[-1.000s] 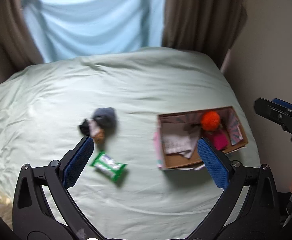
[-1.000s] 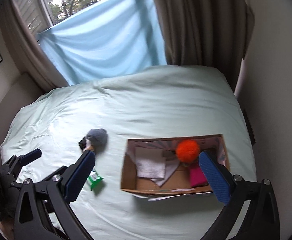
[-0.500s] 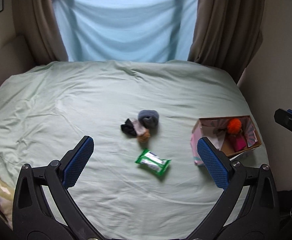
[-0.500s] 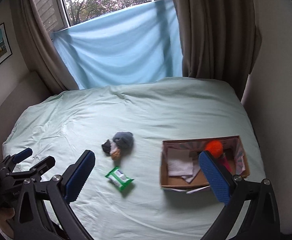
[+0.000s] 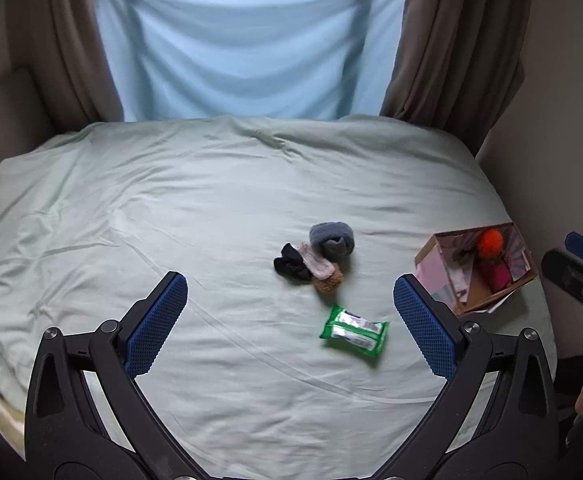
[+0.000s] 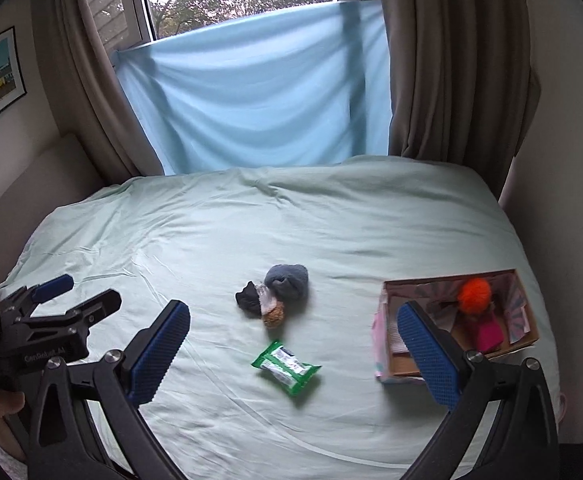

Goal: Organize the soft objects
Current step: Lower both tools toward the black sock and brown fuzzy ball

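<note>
Both the left gripper (image 5: 290,312) and right gripper (image 6: 293,342) are hovering wide open, holding nothing. The sock pile (image 5: 316,258) is sitting mid-frame, the tissue pack (image 5: 354,332) just below it, the cardboard box (image 6: 525,334) at right. Risk: those bundled bits are touching, so a grab might snag several. What's in the box is hard to make out.

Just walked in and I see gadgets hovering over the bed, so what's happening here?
A person holds two open grippers, left gripper and right gripper, above the pale green bedsheet, gripping nothing. A grey rolled sock, a black sock, a small brown fuzzy ball and a green wipes packet lie loose. The open cardboard box at the right already holds an orange pompom.
</note>
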Tool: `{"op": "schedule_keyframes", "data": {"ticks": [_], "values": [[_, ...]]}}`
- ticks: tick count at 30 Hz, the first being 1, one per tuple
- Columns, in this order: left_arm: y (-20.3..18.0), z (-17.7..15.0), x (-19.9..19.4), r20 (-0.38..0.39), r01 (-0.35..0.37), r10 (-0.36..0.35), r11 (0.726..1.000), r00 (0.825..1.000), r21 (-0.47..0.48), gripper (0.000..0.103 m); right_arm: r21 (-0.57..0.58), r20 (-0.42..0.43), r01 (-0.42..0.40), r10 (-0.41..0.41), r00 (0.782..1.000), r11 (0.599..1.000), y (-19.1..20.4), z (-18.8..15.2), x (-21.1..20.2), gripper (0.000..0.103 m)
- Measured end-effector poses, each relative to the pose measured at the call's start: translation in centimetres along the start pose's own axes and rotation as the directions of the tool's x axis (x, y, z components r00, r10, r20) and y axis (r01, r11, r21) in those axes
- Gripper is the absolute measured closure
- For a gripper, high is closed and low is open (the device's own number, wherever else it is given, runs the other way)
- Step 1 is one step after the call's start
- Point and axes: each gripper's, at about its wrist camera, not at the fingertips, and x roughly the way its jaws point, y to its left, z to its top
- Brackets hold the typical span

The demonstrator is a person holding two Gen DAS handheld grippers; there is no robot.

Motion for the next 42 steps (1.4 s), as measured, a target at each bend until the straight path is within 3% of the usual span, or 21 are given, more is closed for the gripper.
{"op": "schedule_keyframes", "data": {"ticks": [11, 22, 26, 30, 40, 42], "values": [[3.3, 0.8, 12.2, -0.096, 0.11, -0.101, 0.989, 0.99, 0.094, 0.0, -0.006, -0.077, -0.001, 0.001, 0.997, 1.0, 3.2, -2.2, 10.1, 0.0], [3.5, -1.6, 25.3, -0.181, 0.172, -0.142, 0.972, 0.973, 0.163, 0.0, -0.065, -0.14, 0.005, -0.015, 0.99, 0.998, 3.0, -6.0, 22.2, 0.0], [4.0, -3.1, 29.7, -0.215, 0.193, -0.161, 0.971, 0.963, 0.138, 0.0, -0.128, -0.159, 0.017, -0.038, 0.987, 0.992, 2.7, -7.3, 26.5, 0.01], [3.7, -4.3, 33.4, -0.24, 0.203, -0.163, 0.968, 0.957, 0.151, 0.0, -0.193, -0.171, 0.012, -0.045, 0.984, 0.981, 2.6, -8.4, 29.8, 0.013], [2.6, -5.4, 38.4, -0.27, 0.22, -0.169, 0.96, 0.948, 0.17, 0.001, -0.316, -0.202, -0.04, -0.026, 0.979, 0.948, 3.4, -9.6, 35.8, 0.03], [2.6, -5.6, 39.1, -0.28, 0.232, -0.179, 0.958, 0.943, 0.169, 0.007, -0.329, -0.21, -0.051, -0.021, 0.978, 0.943, 3.5, -9.6, 36.7, 0.034]]}}
